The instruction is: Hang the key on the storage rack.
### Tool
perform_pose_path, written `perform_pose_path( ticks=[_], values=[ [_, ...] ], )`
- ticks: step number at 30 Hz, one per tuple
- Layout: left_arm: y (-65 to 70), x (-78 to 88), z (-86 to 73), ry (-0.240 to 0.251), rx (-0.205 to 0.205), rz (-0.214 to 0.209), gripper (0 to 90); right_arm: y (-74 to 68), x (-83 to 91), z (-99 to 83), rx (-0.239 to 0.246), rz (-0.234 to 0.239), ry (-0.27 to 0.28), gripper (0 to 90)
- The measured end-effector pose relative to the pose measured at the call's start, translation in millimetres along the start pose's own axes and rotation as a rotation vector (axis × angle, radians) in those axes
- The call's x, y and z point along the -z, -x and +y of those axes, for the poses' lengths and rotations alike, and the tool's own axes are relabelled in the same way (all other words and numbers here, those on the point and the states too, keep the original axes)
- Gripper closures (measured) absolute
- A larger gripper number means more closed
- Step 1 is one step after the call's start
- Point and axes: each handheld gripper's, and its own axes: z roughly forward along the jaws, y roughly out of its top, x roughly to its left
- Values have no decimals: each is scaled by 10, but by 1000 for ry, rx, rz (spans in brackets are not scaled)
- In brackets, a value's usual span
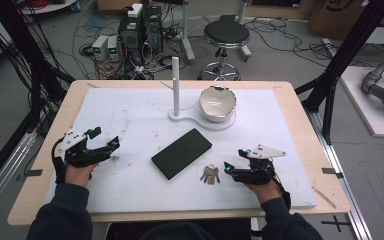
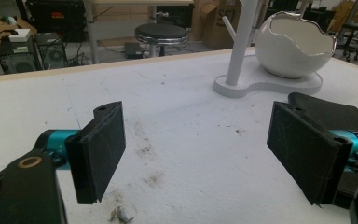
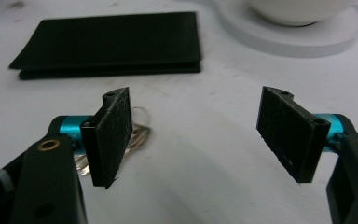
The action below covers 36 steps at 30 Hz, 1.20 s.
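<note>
The keys point(image 3: 135, 135) sit half hidden behind the right gripper's point(image 3: 200, 135) left pad, their ring just peeking out, and the bowl point(image 3: 298, 11) is cut off at the top edge. They are a small silvery bunch near the white mat's point(image 1: 130, 115) front edge, beside the black wallet point(image 1: 181, 153). The eggshell-shaped bowl looks empty. Both grippers, left point(image 1: 111, 150) included, gape wide, holding nothing.

One camera hangs above the person's edge of the table point(image 1: 55, 125) looking forward and down, while two ride low near the mat, facing across it, and all three catch the white bowl stand point(image 1: 205, 120) point(image 2: 265, 81) point(image 3: 303, 37).
</note>
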Motion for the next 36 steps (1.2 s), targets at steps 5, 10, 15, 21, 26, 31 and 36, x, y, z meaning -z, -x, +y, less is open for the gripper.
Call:
perform_pose_path(
  ticks=[5,10,15,21,26,31,36],
  values=[
    [20,14,-2,-2,-3,-1,200,-196,-167,-2,55,56,-76,299],
    [19,36,-5,0,0,7,203,-309,-272,-10,100,79,-129,315],
    [9,40,-12,-5,3,12,205,-361,-370,-31,125,52,-197,313],
    [-3,43,-15,-6,3,13,207,-288,-345,-16,102,34,-207,383],
    [-1,41,-14,-7,3,12,207,-190,-255,-13,96,-27,-213,445],
    [10,24,-10,-10,0,8,208,-136,-238,-28,68,0,-191,428],
    [20,8,-11,-13,-1,4,210,-259,-310,-20,123,62,-202,437]
  ],
)
